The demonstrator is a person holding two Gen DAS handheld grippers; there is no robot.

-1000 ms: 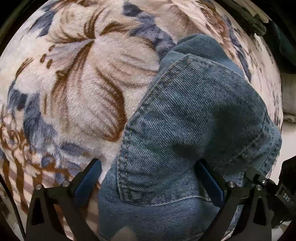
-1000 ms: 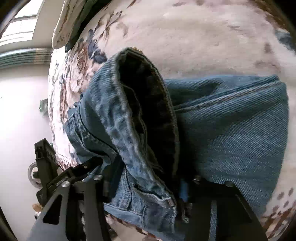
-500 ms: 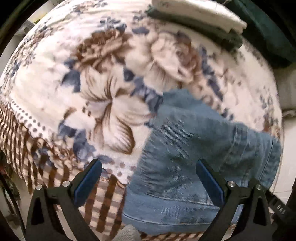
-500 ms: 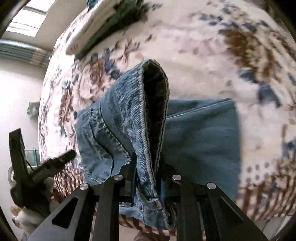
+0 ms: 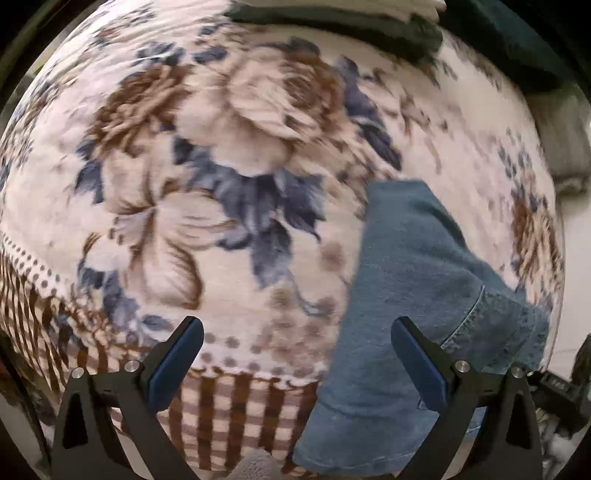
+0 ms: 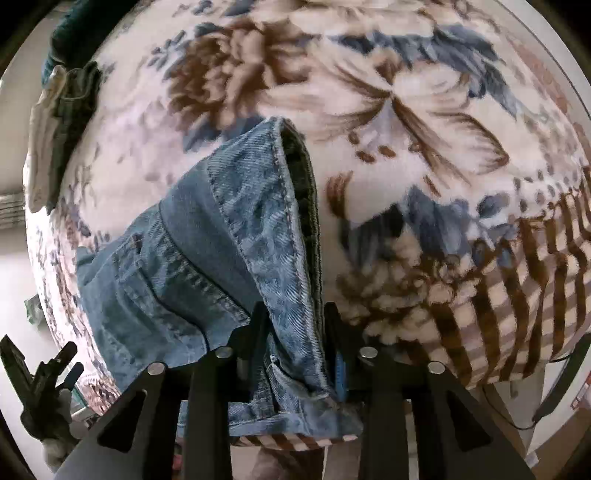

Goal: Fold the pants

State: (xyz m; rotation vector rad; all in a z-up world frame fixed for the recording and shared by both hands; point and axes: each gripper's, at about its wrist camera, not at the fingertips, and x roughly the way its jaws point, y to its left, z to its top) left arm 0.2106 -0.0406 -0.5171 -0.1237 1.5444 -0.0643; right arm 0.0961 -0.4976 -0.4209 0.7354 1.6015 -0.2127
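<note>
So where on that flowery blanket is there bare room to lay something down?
Free: the floral blanket left of the jeans, up to the stacked clothes at its far edge. Crowded: the near right corner, where the right gripper pinches the jeans.

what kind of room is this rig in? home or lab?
Probably a home bedroom. The jeans, pinched by the right gripper, lie on a plush floral blanket that drapes over an edge like a bed, with more folded clothes stacked at the far side.

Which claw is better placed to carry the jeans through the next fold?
Right. The right claw is shut on the jeans at a thick hem. The left claw is open, holding nothing, beside the denim on the blanket.
</note>
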